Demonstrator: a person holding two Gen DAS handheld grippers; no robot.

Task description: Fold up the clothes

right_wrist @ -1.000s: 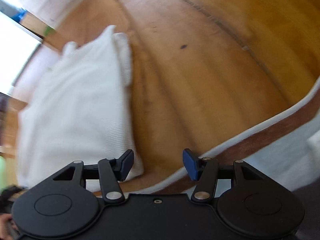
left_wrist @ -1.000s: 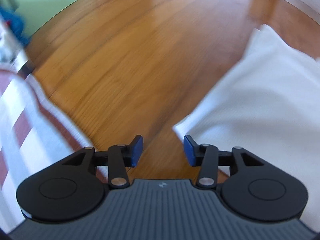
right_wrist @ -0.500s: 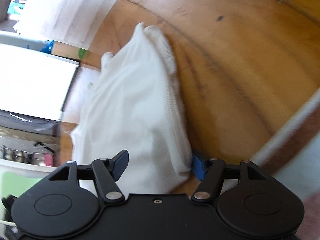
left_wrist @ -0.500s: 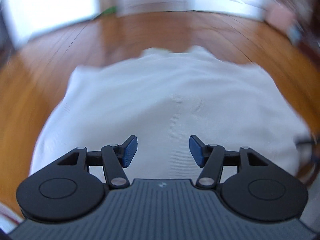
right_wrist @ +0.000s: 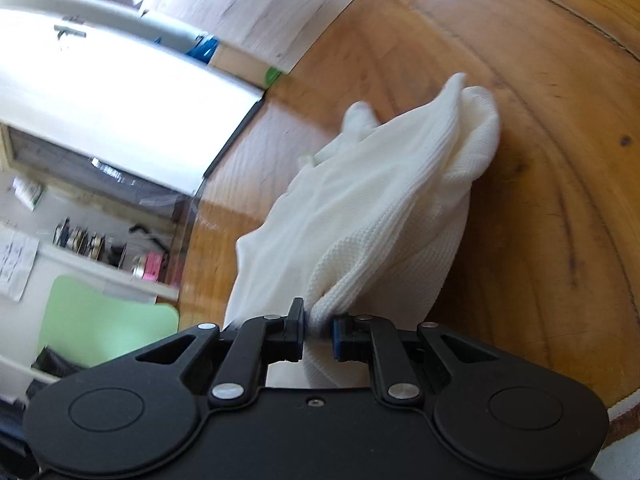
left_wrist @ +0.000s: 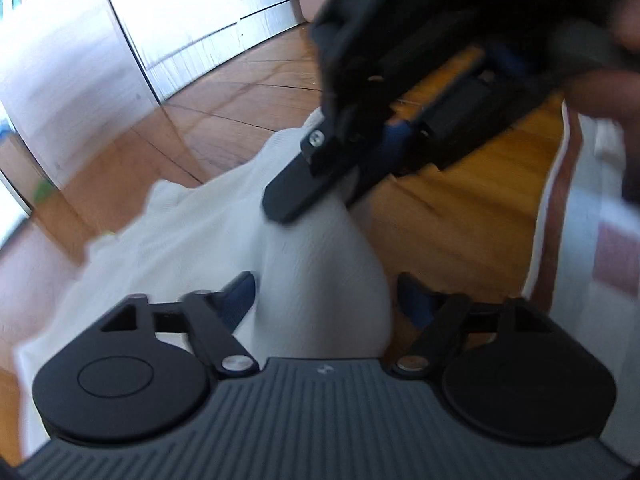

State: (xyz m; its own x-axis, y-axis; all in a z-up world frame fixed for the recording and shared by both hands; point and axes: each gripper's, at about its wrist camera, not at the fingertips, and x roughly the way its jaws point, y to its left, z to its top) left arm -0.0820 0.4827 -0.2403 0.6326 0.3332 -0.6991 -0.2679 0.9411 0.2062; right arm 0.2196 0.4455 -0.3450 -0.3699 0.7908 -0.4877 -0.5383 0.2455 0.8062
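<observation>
Lifting a white knitted garment (right_wrist: 380, 216) off a wooden floor (right_wrist: 540, 80), at what reads as the pick-up stage before any fold is laid. Right gripper (right_wrist: 318, 330) clamped on a bunched edge of the cloth, pinched tight between the two pads, with the rest trailing away over the boards to a crumpled far end. Left gripper (left_wrist: 326, 300) straddling a raised ridge of the same garment (left_wrist: 320, 280); jaws just closing in, left blue pad at the fabric's flank, right pad (left_wrist: 416, 300) apparently standing clear with a sliver of floor (left_wrist: 440, 208) showing beside it, so no firm pinch yet. Seen from the left wrist, right gripper (left_wrist: 340, 184) looming dark and blurred just above that ridge, near the left fingers. Striped rug (left_wrist: 580, 248) edging the floor at the right. Next, by judgement: closing the left jaws fully on the ridge, then drawing both hands apart to spread the cloth flat for folding.
</observation>
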